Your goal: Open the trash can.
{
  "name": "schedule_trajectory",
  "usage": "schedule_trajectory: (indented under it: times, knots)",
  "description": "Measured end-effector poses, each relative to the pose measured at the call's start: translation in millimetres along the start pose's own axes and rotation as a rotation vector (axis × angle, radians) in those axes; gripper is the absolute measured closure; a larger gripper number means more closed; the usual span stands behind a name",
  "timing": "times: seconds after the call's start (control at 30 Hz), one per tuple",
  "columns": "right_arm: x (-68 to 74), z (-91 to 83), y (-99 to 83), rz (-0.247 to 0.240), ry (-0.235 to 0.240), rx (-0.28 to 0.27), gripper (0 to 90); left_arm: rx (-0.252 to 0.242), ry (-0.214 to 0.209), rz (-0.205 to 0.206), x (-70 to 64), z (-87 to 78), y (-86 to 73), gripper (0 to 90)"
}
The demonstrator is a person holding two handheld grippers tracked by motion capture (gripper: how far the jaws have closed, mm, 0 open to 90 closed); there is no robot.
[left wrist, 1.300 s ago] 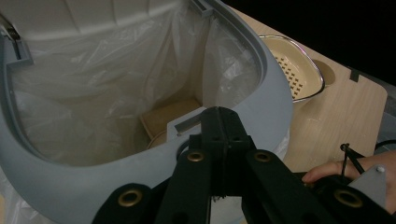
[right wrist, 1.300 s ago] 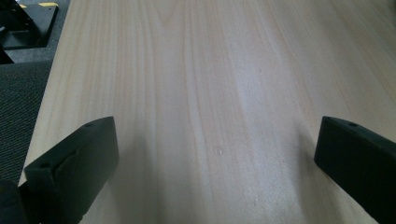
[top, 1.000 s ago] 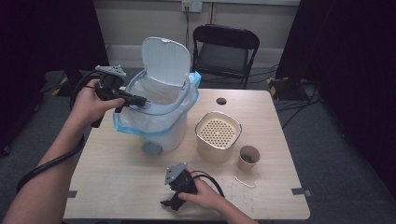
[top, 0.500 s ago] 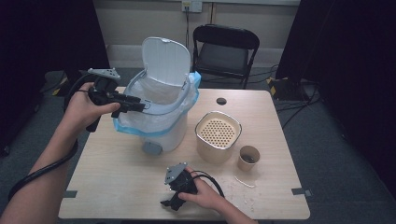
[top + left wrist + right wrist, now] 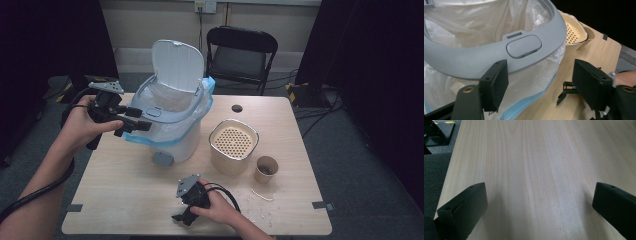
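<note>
One white bin (image 5: pixel 172 120) with its lid up stands toward the table's (image 5: pixel 125 195) far left corner, and the left gripper (image 5: pixel 135 120) hovers at its grey rim (image 5: pixel 499 57) with jaws spread wide, holding nothing. The right gripper (image 5: pixel 182 217) rests at the near edge, jaws also wide and empty. One perforated container (image 5: pixel 233 145) and one paper cup (image 5: pixel 265 169) stand right of the bin.

It looked like a recording studio or lab. Black curtains (image 5: pixel 370 75) flanked a plain table (image 5: pixel 125 200). A folding chair (image 5: pixel 241 55) stood behind.

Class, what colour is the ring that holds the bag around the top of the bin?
Grey. The ring shows best in the left gripper view.
</note>
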State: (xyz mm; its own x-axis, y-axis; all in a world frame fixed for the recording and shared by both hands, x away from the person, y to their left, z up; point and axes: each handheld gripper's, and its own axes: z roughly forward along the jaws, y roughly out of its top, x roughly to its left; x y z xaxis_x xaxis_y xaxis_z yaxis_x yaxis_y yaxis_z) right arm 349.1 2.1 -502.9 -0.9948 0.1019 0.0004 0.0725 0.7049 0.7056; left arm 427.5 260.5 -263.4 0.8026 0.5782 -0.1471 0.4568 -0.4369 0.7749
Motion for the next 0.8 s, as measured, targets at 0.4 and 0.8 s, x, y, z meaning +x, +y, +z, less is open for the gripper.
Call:
schedule_trajectory:
  times: [0.4,0.8]
  knots:
    - [-0.5,0.2,0.0,-0.007,-0.001,-0.005,0.0,-0.017,-0.032,0.002,-4.8,2.0,-16.6,19.5]
    - [-0.6,0.1,-0.1,-0.01,0.0,-0.004,0.0,-0.009,-0.043,-0.014,-2.6,11.8,-42.8,19.5]
